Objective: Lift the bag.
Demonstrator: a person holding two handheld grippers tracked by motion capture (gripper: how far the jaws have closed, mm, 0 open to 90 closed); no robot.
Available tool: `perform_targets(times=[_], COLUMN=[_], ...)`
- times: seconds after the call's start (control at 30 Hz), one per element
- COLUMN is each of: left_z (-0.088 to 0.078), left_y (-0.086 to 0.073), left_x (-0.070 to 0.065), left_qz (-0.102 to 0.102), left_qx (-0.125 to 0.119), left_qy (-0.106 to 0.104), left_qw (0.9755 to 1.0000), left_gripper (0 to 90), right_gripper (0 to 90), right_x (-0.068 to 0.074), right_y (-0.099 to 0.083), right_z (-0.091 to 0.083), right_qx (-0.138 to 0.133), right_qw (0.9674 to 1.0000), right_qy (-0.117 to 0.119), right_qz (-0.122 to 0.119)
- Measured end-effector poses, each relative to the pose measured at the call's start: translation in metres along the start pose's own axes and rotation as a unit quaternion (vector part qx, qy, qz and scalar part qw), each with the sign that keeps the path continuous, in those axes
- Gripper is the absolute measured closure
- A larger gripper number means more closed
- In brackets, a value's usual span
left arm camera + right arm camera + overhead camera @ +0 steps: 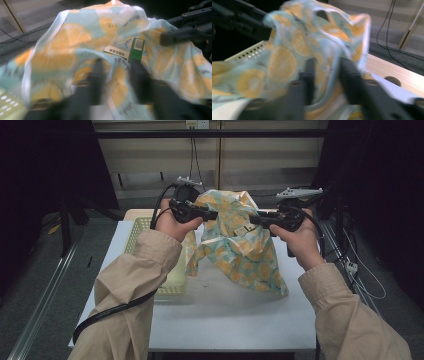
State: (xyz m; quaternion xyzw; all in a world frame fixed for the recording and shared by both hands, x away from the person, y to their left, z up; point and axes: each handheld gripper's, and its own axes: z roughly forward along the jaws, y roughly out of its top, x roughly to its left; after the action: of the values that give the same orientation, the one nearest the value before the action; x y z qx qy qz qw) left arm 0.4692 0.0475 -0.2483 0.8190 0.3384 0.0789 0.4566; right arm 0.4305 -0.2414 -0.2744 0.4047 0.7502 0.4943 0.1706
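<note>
Between the left gripper (212, 214) and the right gripper (254, 219) hangs a lemon-print cloth (235, 245), lifted off the white table (225, 320) – its lower folds trail below both tools. Each gripper's jaws stand partly apart with cloth bunched between them; whether the pads pinch it I cannot tell. Beyond the left gripper's tips sits a green tag (137, 48); below it, a pale perforated basket (172, 280)
</note>
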Motion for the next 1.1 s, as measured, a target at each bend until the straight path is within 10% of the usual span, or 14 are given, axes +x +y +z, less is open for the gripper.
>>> perform_targets(times=[0.23, 0.67, 1.1], left_z=[-0.01, -0.047, -0.061], left_y=[-0.024, -0.055, -0.12], left_x=[0.005, 0.016, 0.028], left_qz=[0.013, 0.031, 0.026], left_qx=[-0.001, -0.015, -0.02], left_qy=[-0.01, -0.029, -0.037], left_qw=[0.9999, 0.999, 0.9988], left_gripper=[21.3, 9.9, 6.3], right_gripper=[26.7, 24.9, 22.4], right_x=[0.014, 0.004, 0.005], right_y=[-0.008, -0.024, -0.075], right_z=[-0.005, -0.037, -0.044], right_qx=[0.0, -0.003, 0.019], right_qw=[1.0, 1.0, 0.9995], right_qy=[0.001, -0.003, -0.007], right_qz=[-0.004, -0.007, -0.024])
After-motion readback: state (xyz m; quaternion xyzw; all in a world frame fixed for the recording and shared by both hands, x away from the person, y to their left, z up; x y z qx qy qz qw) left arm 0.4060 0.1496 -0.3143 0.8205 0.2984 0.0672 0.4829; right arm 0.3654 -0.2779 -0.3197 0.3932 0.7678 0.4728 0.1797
